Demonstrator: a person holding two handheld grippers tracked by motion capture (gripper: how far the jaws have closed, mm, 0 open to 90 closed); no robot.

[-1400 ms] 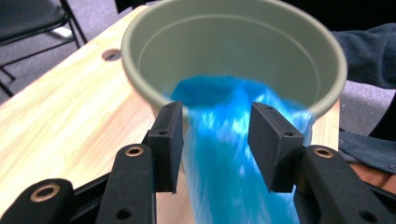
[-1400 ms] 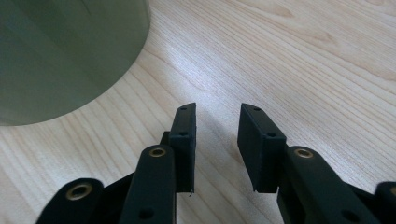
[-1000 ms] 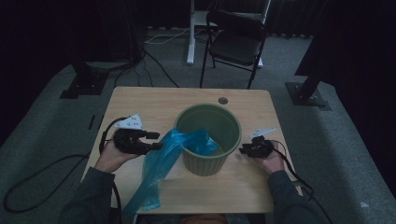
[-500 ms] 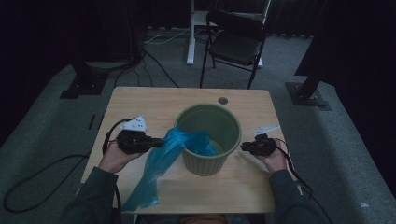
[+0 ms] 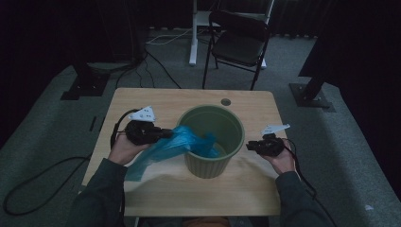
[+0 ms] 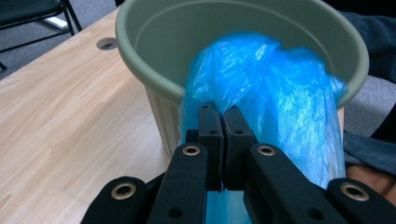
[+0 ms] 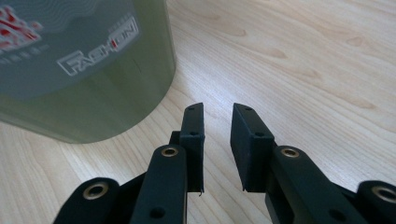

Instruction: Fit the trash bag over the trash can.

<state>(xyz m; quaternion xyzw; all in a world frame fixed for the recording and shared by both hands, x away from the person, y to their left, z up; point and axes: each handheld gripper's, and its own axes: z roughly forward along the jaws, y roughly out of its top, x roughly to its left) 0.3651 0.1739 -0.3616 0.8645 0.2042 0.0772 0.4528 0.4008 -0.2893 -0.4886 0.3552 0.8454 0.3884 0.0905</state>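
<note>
Two hand-held grippers: left (image 6: 218, 135) pinches blue bag (image 5: 175, 144) draped over green bin (image 5: 212, 142) rim at nine o'clock; right (image 7: 217, 140) slightly open, empty. Thin plastic may tear or slip.

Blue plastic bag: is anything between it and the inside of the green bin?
Nothing visible blocks it. The blue plastic bag already drapes over the near rim of the round green plastic bin, its end inside. The left gripper is shut on the bag outside the rim; the right gripper is open, beside the bin.
</note>
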